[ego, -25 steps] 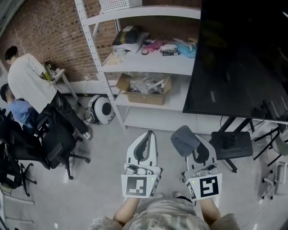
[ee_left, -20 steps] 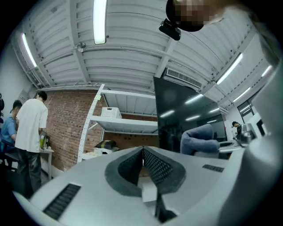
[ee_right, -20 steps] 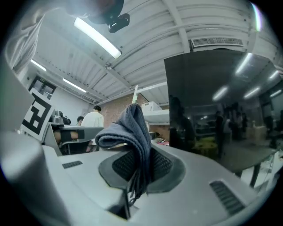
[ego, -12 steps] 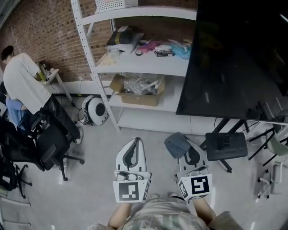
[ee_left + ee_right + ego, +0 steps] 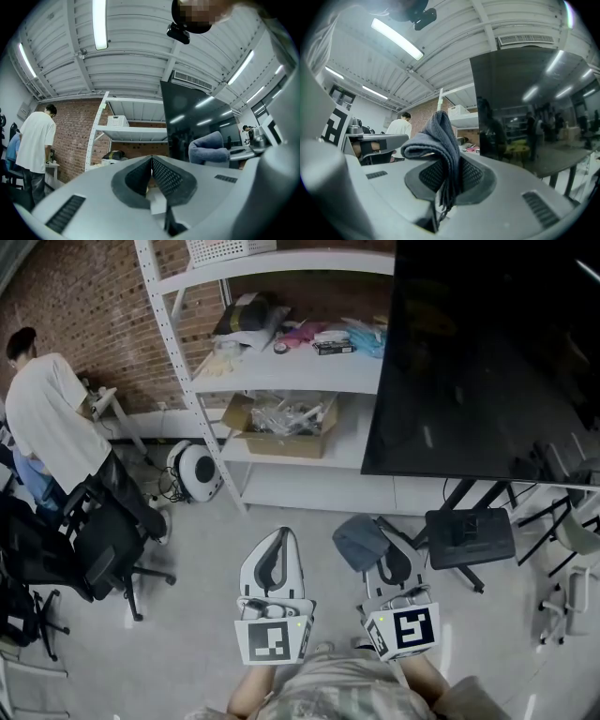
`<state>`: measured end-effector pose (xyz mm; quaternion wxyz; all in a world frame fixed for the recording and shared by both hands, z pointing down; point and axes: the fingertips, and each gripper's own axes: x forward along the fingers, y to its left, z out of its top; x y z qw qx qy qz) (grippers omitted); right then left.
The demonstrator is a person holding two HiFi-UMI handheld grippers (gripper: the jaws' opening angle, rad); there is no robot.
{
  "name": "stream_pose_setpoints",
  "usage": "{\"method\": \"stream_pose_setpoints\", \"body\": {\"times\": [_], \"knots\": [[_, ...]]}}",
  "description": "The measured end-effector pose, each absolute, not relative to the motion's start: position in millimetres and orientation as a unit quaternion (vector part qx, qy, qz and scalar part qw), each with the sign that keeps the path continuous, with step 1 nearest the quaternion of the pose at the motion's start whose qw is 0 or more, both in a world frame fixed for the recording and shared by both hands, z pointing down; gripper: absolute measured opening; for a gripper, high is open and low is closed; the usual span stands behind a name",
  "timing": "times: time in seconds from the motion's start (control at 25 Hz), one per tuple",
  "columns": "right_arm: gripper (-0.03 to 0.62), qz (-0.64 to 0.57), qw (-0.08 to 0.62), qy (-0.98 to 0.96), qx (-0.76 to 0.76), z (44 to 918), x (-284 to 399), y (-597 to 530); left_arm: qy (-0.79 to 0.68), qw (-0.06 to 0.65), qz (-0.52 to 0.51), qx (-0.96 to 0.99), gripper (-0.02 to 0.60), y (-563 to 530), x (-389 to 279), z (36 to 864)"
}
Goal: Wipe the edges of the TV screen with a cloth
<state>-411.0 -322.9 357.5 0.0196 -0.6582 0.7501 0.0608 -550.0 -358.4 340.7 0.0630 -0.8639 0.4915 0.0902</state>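
Currently clamped in the right gripper [image 5: 449,173]: a grey cloth [image 5: 438,140], soft ribbed knit, folded and bunched above black cross-hatched pads [image 5: 471,175]. Pressed together at the left gripper [image 5: 151,161], tips touching, nothing between. Held well apart from the flat, glossy black TV screen [image 5: 487,362]

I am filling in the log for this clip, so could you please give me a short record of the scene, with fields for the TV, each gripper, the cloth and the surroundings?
TV: large black flat TV screen, ahead and to the right of both grippers
left gripper: jaws together, nothing between them
right gripper: jaws shut on a folded grey fabric cloth
cloth contact: apart from the screen
wiping: not yet begun
surroundings: white metal shelf rack against a red brick wall, open cardboard box on a shelf; person in a white shirt at far left
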Motion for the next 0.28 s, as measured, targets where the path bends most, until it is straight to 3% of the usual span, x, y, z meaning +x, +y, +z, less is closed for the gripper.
{"method": "stream_pose_setpoints", "body": {"times": [0.28], "knots": [[0.049, 0.054, 0.005, 0.749, -0.661, 362.6, -417.8, -322.4, 0.486, 0.058, 0.093, -0.867, 0.015, -357.5, -555.2, 340.4]]}}
